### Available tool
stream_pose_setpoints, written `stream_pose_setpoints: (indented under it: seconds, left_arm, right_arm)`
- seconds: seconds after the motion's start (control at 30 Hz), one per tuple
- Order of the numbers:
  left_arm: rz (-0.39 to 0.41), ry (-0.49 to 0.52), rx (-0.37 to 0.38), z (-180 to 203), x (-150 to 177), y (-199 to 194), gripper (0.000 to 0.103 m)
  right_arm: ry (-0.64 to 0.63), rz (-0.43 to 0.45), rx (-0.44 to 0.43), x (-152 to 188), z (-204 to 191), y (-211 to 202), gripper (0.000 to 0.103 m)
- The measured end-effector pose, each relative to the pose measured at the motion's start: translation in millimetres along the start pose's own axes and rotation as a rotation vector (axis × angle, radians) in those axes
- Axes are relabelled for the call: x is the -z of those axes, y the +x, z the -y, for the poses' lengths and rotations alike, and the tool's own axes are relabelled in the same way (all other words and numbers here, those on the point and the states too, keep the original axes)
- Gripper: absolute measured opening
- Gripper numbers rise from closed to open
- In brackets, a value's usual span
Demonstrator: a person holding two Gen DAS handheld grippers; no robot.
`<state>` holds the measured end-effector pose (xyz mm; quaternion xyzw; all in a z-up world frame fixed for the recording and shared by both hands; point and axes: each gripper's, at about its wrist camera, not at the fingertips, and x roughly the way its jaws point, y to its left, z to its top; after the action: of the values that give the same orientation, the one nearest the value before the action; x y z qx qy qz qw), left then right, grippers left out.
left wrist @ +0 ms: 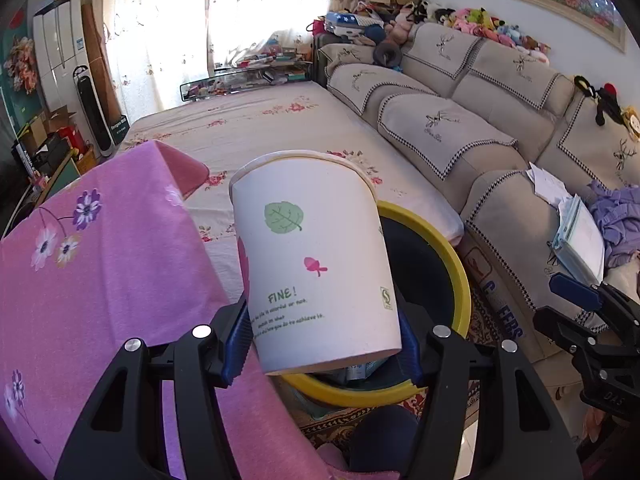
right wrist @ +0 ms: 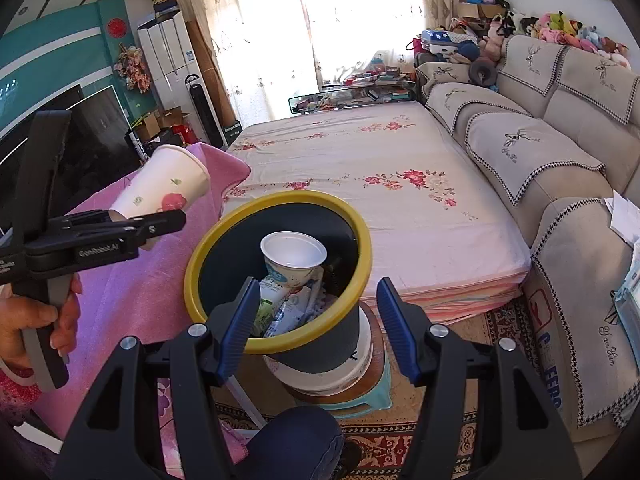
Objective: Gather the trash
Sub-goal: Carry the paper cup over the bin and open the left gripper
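Observation:
My left gripper (left wrist: 326,344) is shut on a white paper cup (left wrist: 316,260) printed with a green leaf and "FINE!". It holds the cup in the air, just left of a dark bin with a yellow rim (left wrist: 460,280). In the right wrist view the cup (right wrist: 168,188) and left gripper (right wrist: 176,216) are at the left, beside the bin (right wrist: 360,240). The bin holds a white yogurt cup (right wrist: 294,258) and crumpled wrappers (right wrist: 284,308). My right gripper (right wrist: 316,320) is open and empty, its fingers on either side of the bin's near rim.
A table with a pink flowered cloth (left wrist: 100,280) is at the left. A bed with a floral sheet (right wrist: 380,184) lies behind the bin. A beige sofa (right wrist: 560,160) runs along the right. The bin stands on a white tub and stool (right wrist: 344,384) over a patterned rug.

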<state>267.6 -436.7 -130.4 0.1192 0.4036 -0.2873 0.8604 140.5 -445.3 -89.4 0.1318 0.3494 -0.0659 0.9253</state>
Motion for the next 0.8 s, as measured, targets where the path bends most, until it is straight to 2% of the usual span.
stream_pose_setpoints:
  seconds: [0.1,0.13,0.17,0.2,0.37,0.43,0.57,0.73,0.77,0.8]
  left_arm:
    - [-0.041,0.02,0.005,13,-4,26,0.063]
    - [-0.046,0.028,0.0,17,-5,31,0.068]
    - [-0.041,0.032,-0.013,19,-5,35,0.08]
    - [-0.033,0.037,-0.026,21,-4,36,0.085]
    - [-0.02,0.018,-0.015,11,0,22,0.088]
    - [0.005,0.014,-0.013,3,6,3,0.089]
    - [0.081,0.017,-0.031,-21,33,-53,0.098]
    - [0.132,-0.03,-0.078,-66,74,-126,0.098]
    - [0.135,-0.038,-0.085,-76,82,-140,0.098]
    - [0.141,-0.05,-0.103,-86,91,-154,0.098]
  right_arm:
    - [0.027,-0.004,0.006,3,12,2,0.058]
    - [0.033,-0.005,0.006,3,15,3,0.059]
    - [0.035,-0.006,0.007,4,16,4,0.059]
    - [0.037,-0.007,0.01,5,16,4,0.059]
    - [0.023,-0.014,0.013,7,6,5,0.059]
    - [0.012,-0.014,0.01,8,-2,3,0.06]
    - [-0.013,-0.008,0.0,9,-25,-3,0.063]
    - [-0.073,0.022,-0.018,14,-73,-17,0.07]
    - [-0.09,0.027,-0.023,15,-85,-21,0.074]
    - [-0.103,0.034,-0.028,16,-95,-25,0.084]
